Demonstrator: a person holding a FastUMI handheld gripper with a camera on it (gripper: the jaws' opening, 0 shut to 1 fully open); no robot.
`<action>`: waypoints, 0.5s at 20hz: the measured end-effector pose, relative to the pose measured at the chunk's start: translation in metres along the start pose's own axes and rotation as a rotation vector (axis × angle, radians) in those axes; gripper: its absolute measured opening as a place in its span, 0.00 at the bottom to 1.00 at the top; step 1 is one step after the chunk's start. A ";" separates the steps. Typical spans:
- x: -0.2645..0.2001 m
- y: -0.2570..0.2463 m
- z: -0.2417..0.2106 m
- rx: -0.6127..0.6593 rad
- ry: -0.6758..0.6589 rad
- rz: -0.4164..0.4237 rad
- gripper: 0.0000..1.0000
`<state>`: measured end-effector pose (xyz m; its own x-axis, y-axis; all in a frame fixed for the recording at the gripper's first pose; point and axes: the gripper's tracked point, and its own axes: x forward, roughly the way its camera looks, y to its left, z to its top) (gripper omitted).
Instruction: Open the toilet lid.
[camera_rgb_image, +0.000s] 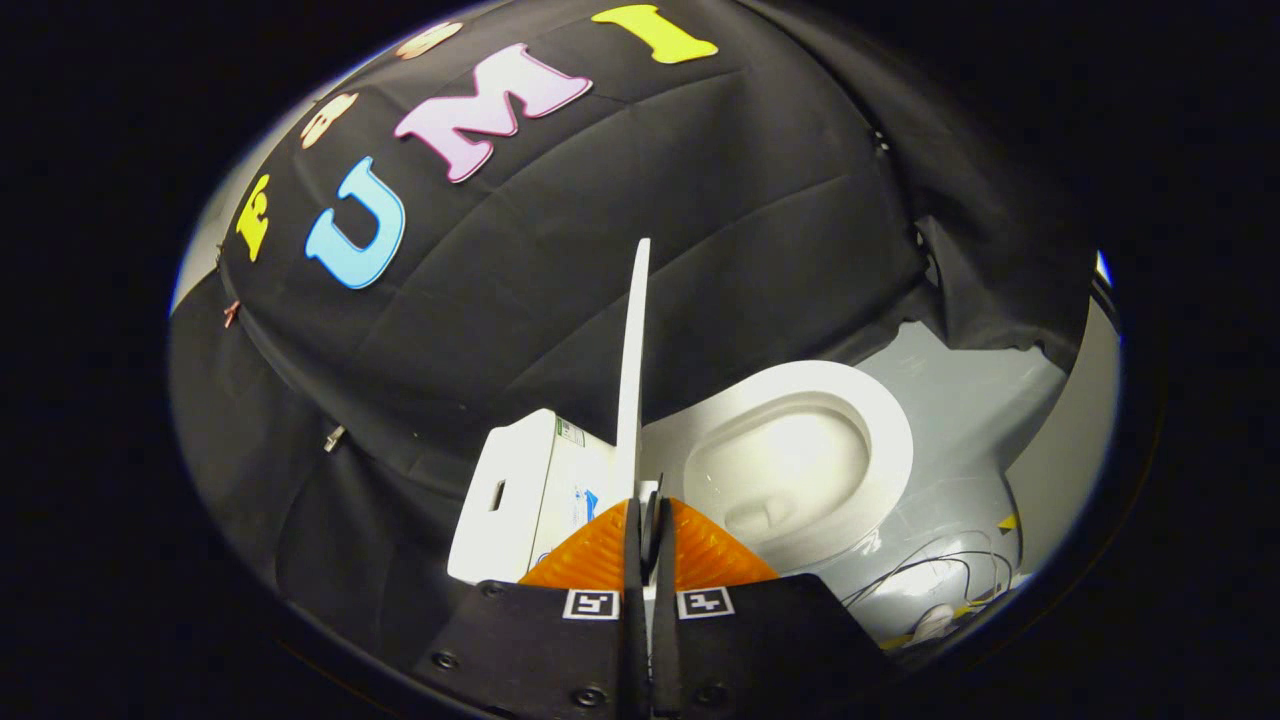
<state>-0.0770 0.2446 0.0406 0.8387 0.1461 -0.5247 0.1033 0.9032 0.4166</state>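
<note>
Gripping: the gripper (650, 520) has its two fingers drawn together on the lower edge of the toilet lid (632, 380), one finger on each face, both pressing on it.
Lid: thin and white, seen edge-on, raised and standing nearly upright, rising from between the fingertips up against the black cloth wall (700, 200).
Tank: the white tank (520, 495) sits just beside the lid, on one side of it.
Seat: the white oval toilet seat (880, 440) and the open bowl (780, 470) lie on the lid's other side, uncovered.
Floor: pale grey floor (960, 400) beyond the bowl, with thin dark cables (930, 575) lying near the toilet's base.
</note>
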 end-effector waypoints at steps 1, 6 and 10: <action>0.000 0.010 0.000 -0.028 -0.002 -0.013 0.07; 0.002 0.065 -0.006 -0.179 -0.024 -0.071 0.07; 0.008 0.110 -0.020 -0.296 -0.033 -0.101 0.07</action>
<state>-0.0699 0.3535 0.0677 0.8497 0.0409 -0.5257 0.0306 0.9915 0.1265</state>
